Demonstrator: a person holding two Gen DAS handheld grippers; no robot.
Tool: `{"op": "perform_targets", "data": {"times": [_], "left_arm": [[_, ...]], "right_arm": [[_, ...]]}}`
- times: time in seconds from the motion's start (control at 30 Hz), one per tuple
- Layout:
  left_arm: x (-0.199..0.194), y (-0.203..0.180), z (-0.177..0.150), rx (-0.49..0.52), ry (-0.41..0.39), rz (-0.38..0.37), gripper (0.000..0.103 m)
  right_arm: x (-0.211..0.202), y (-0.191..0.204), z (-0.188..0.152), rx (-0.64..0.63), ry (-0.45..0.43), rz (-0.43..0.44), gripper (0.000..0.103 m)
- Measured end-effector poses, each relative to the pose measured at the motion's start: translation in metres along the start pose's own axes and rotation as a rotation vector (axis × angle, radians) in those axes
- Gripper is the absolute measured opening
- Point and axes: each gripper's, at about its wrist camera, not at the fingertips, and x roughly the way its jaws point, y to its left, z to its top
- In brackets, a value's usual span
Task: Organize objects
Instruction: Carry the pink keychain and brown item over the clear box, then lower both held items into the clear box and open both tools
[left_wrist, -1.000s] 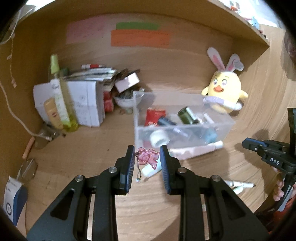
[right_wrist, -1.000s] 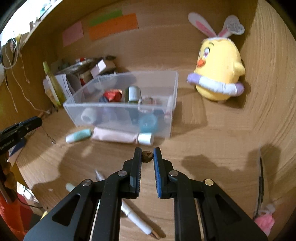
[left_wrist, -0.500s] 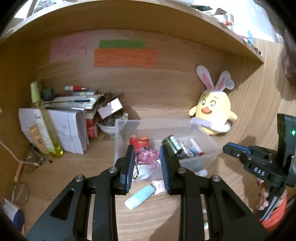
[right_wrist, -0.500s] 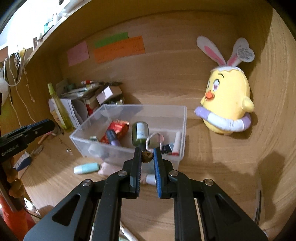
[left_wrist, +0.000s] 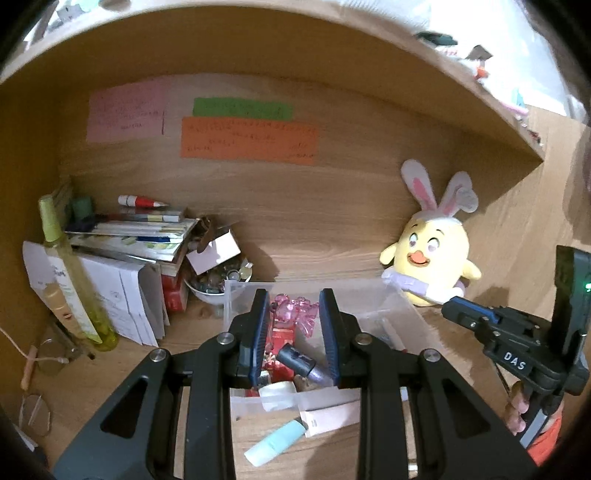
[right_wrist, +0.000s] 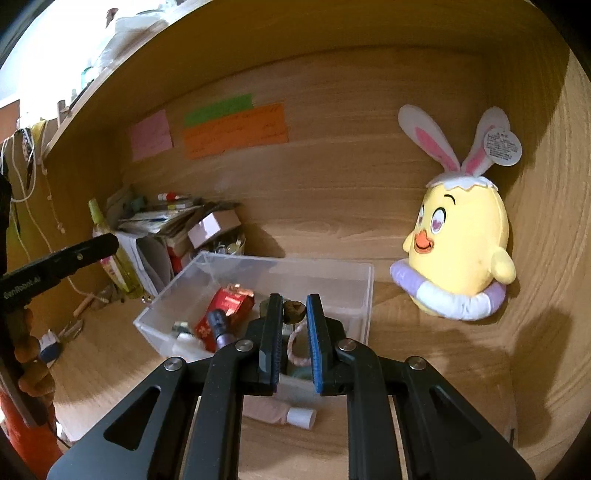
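Clear glossy plastic bin (right_wrist: 334, 275) on matt wood-grain desk (right_wrist: 424, 354) — fuzzy yellow cloth chick plush (right_wrist: 463, 243) at right.

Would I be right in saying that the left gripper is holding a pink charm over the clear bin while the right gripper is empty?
Not quite: the right gripper is not empty; the right wrist view shows a small brown object pinched between its fingers. The left gripper does hold the pink charm over the clear bin.

The wooden tabletop (left_wrist: 207, 343) carries a clear bin (right_wrist: 364, 291) at centre, a yellow plush chick (right_wrist: 461, 258) right, stacked papers (left_wrist: 122, 295) left.
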Motion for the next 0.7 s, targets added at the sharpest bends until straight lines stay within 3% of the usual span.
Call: {"op": "perform_targets", "data": {"times": [0.7], "left_arm": [[0.088,0.010,-0.041,-0.002,0.225,0.025,0.027]], "right_arm": [[0.077,-0.003,-0.021,-0.029,0.183,-0.053,0.012]]}}
